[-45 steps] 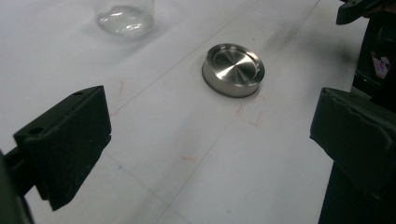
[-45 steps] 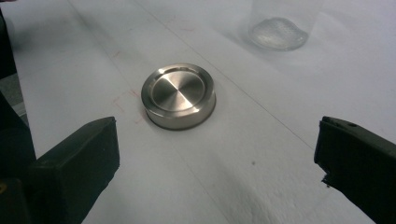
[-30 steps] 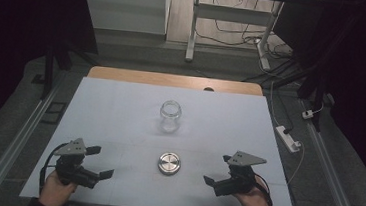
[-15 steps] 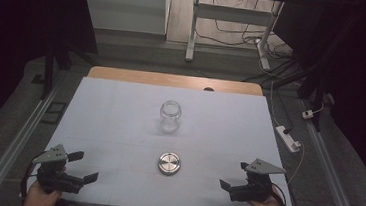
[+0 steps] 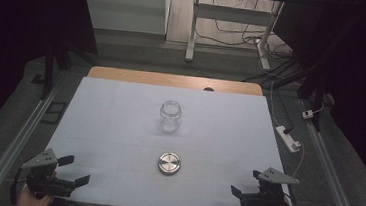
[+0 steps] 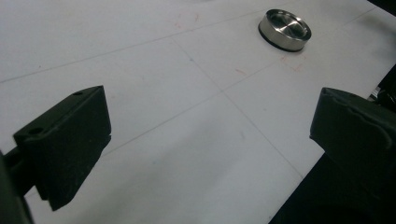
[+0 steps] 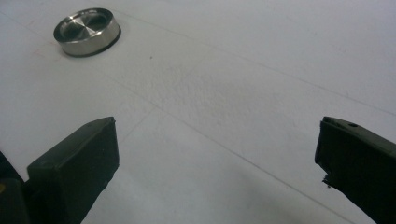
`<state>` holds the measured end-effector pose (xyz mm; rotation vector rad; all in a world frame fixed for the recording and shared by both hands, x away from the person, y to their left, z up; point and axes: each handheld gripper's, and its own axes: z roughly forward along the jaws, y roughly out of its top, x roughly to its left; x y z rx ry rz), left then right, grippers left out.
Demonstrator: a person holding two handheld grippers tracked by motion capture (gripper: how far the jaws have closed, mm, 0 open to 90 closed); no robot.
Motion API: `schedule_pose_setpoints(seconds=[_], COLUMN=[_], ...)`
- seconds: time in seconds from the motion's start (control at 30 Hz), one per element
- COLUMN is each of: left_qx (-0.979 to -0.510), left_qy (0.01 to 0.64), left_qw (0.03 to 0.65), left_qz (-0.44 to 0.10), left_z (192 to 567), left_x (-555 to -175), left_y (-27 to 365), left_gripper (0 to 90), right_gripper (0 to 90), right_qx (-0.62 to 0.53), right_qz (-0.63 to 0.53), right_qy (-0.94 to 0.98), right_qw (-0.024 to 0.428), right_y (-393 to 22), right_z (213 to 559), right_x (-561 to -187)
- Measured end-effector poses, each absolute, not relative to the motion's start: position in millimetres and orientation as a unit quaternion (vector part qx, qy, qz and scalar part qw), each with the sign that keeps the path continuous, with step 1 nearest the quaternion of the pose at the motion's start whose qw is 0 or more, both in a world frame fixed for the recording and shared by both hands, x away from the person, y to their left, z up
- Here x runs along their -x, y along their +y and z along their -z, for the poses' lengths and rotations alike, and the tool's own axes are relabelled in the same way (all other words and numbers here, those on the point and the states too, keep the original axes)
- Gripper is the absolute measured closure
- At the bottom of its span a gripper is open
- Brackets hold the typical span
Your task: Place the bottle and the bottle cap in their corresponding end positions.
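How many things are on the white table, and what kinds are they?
Glass jar: 1
Metal lid: 1
Total: 2

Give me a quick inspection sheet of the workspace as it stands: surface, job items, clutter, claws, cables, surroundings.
Surface: white table, faint grid lines, bare wood strip along the far edge.
Job's things: open glass jar upright mid-table; metal lid lying apart on the near side of it.
Clutter: nothing seen on the table.
Grippers: left claw at the near left corner, jaws open, empty; right claw at the near right corner, jaws open, empty.
Cables: loose cables on the floor behind the table; white power strip to its right.
Surroundings: dark room, white frame legs beyond the table.
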<state>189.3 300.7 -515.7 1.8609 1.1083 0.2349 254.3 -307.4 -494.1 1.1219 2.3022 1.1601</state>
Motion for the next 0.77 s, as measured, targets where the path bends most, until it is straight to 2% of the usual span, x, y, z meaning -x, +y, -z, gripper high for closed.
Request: schedule_pose_setpoints(seconds=[0.77], left_qx=[-0.779], left_qy=[0.476], left_qw=[0.395], left_qz=[-0.105], left_z=[524], left_x=[-180], left_y=[305], left_gripper=[0.0], right_gripper=[0.1], right_qx=[-0.422], right_qz=[-0.393], right_qy=[0.802], right_qw=[0.154], right_y=[-319], right_z=[499], right_x=[-248])
